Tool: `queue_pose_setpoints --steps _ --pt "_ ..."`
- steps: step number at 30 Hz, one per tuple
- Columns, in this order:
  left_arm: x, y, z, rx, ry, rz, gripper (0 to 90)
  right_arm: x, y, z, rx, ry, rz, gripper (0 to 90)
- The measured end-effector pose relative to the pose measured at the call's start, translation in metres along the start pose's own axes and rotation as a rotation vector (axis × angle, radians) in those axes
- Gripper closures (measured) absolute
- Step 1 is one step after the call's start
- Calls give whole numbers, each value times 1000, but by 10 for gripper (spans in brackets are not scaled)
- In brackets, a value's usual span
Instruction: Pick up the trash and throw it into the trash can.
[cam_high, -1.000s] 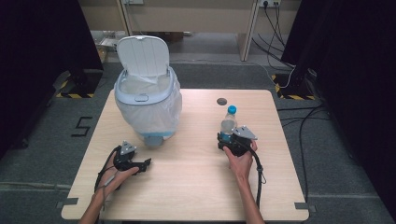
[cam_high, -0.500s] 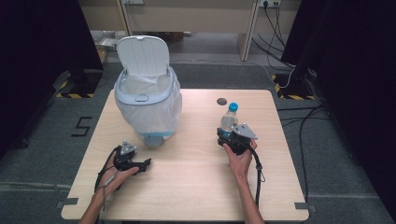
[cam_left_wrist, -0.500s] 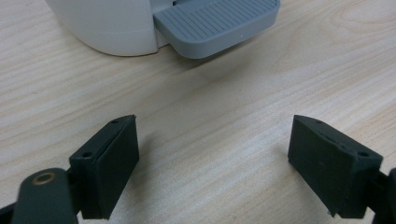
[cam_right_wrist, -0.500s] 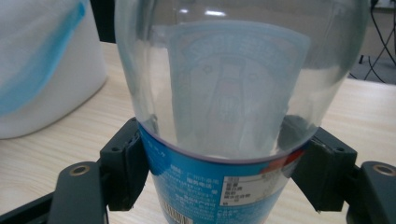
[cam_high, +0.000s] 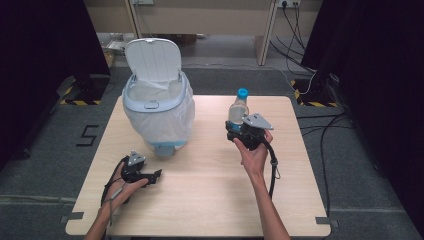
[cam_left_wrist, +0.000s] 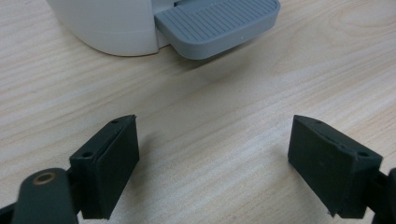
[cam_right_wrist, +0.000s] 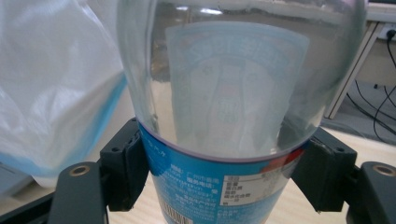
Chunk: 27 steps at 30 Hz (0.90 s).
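Wooden table (cam_high: 200, 200) with lidded bin (cam_high: 157, 107): right gripper (cam_high: 239, 134) clamps an upright water bottle (cam_high: 238, 107); left gripper (cam_high: 152, 177) rests low, jaws spread, near the bin pedal (cam_left_wrist: 217, 25).

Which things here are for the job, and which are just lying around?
Likely for the job:
- bottle, clamped in the right gripper
- bin, lid up, bag inside
- left gripper, open near the bin's pedal

Just lying about:
- cables on the floor
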<state>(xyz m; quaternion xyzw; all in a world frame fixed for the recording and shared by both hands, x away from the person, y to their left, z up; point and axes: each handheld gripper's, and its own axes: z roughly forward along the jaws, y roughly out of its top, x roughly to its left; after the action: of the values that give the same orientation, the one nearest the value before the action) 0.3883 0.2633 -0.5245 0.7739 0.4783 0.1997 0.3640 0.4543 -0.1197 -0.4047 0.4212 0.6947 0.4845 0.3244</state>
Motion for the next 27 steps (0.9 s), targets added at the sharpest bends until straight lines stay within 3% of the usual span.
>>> queue_pose_setpoints --steps 7,17,27 --pt "-1 0 1 0 8 11 153 13 34 0 -32 35 -22 280" --pt "-1 0 1 1 8 10 152 35 87 3 -32 105 -39 281" --pt "-1 0 1 0 8 10 153 48 124 14 -49 139 -40 281"
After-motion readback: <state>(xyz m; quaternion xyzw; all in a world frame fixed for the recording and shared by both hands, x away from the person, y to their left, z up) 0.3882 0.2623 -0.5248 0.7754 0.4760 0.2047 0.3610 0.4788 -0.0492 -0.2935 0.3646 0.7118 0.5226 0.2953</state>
